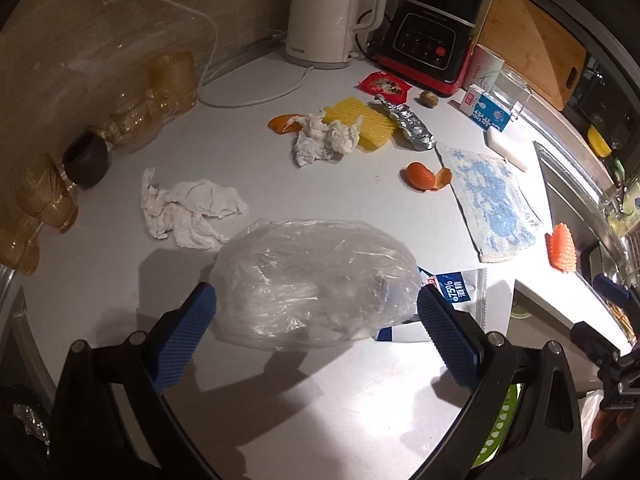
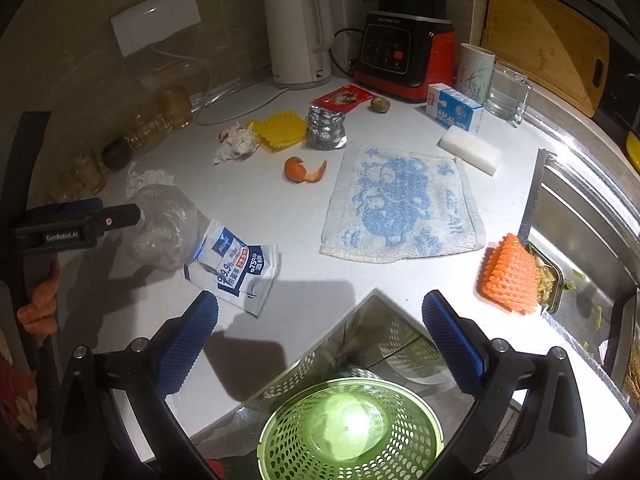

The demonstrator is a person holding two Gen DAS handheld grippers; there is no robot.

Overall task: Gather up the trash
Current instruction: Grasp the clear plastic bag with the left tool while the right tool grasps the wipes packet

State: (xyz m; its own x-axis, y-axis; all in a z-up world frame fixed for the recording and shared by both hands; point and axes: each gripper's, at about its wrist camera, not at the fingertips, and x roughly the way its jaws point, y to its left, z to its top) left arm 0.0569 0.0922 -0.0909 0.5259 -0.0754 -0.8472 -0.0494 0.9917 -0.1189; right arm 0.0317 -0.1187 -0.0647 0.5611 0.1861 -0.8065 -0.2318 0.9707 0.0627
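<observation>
Your left tongs [image 1: 316, 312], spread wide, straddle the plastic bag [image 1: 312, 280] at 12 o'clock, its long axis 9-to-3; right tongs [image 2: 320, 332] wide, empty, farther off

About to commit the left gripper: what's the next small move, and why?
Probably close the left gripper on the clear plastic bag: its open fingers already flank the bag on the counter, and the green basket waits below the right gripper.

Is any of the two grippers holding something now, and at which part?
Nothing is held. The left gripper is open around the clear plastic bag, not clamped; the right gripper is open above the green basket.
</observation>
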